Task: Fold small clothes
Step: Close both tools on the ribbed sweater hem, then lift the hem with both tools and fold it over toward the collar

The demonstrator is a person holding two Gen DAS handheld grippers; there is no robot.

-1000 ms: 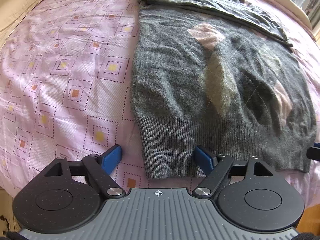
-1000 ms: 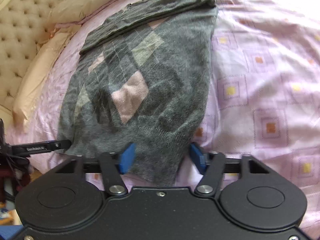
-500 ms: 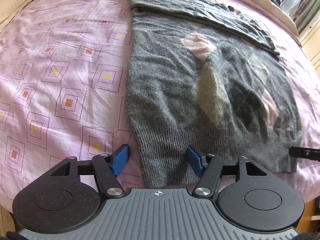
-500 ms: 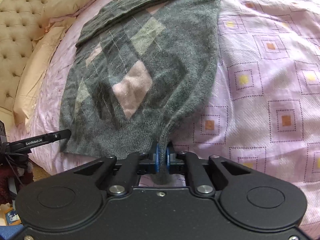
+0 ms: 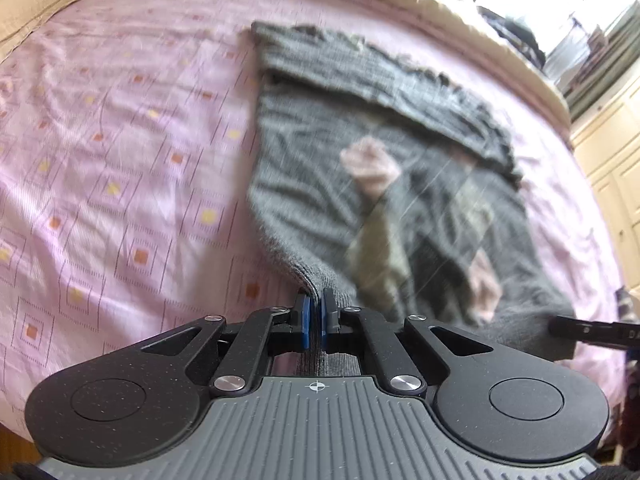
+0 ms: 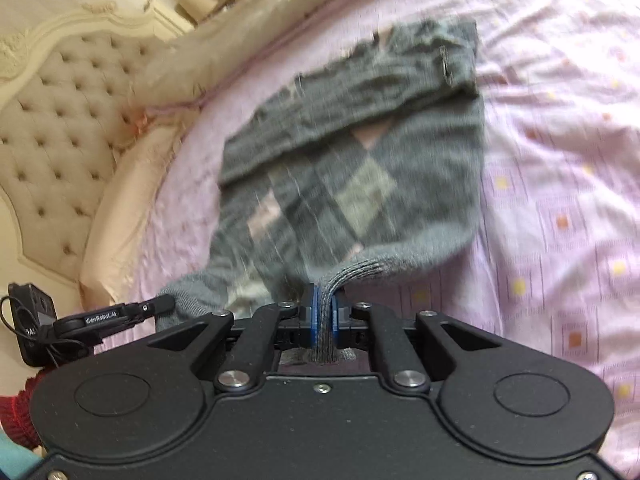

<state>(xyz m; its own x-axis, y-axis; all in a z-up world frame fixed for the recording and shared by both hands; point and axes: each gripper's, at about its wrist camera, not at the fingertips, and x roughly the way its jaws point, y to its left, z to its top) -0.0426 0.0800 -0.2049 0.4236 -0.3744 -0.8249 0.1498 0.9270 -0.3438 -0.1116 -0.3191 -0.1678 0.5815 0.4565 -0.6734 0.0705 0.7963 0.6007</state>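
Observation:
A grey argyle sweater (image 5: 360, 184) (image 6: 360, 176) with pink and pale diamonds lies on the pink bedspread, its sleeves folded across the far end. My left gripper (image 5: 316, 312) is shut on the ribbed hem at one near corner, and the knit rises from the bed into its blue pads. My right gripper (image 6: 325, 312) is shut on the hem at the other near corner, bunched between its pads. Both corners are lifted off the bed. The right gripper's tip (image 5: 592, 330) shows at the right edge of the left wrist view.
The pink patterned bedspread (image 5: 120, 184) (image 6: 560, 200) stretches around the sweater. A cream tufted headboard (image 6: 52, 120) and beige pillow (image 6: 120, 216) lie left in the right wrist view. Cream cabinets (image 5: 612, 168) stand beyond the bed. The left gripper (image 6: 100, 316) shows at the lower left.
Both grippers closed on the sweater's hem corners, the right first, then the left. Both have risen, pulling the near hem up off the bed.

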